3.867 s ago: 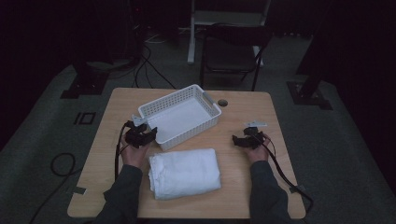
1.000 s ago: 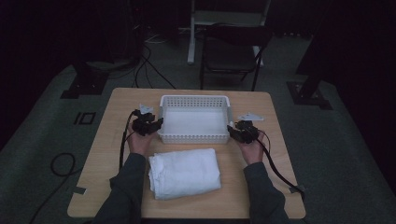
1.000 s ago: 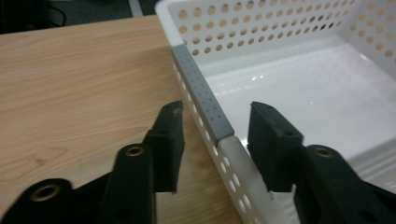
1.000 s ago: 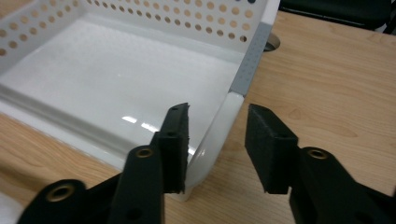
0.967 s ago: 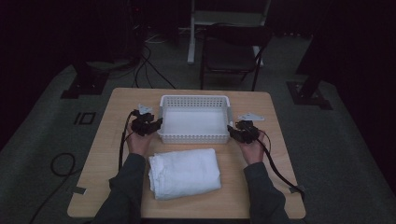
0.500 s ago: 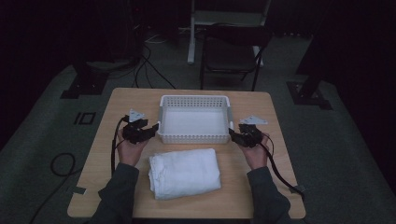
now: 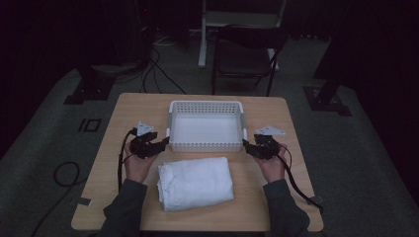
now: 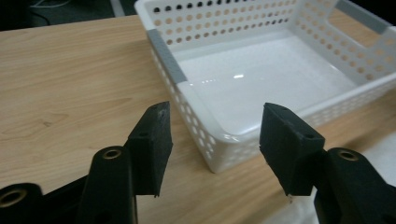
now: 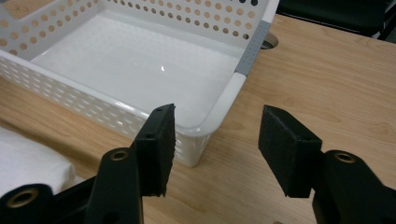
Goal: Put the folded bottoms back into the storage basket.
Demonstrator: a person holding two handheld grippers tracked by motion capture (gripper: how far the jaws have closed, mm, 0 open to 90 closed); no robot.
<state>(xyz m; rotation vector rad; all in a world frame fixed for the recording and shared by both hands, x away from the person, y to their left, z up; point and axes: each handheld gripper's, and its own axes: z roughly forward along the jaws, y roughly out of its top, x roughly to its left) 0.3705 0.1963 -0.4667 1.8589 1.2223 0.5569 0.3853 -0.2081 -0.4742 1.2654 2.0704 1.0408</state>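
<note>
Basket [image 7: 206, 126]: empty, long axis across surface [image 7: 296, 128] | left tongs [image 7: 162, 143]: apart, just opened, at its left corner | right tongs [image 7: 248, 145]: likewise, right corner, seemingly clear.

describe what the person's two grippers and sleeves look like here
Both the left gripper and right gripper are black, each with two blocky black jaws with brass-coloured screw holes at their bases. A grey three-cornered plate sits on top of each, and a black cable trails back from each. The sleeves are dark grey-green.
</note>
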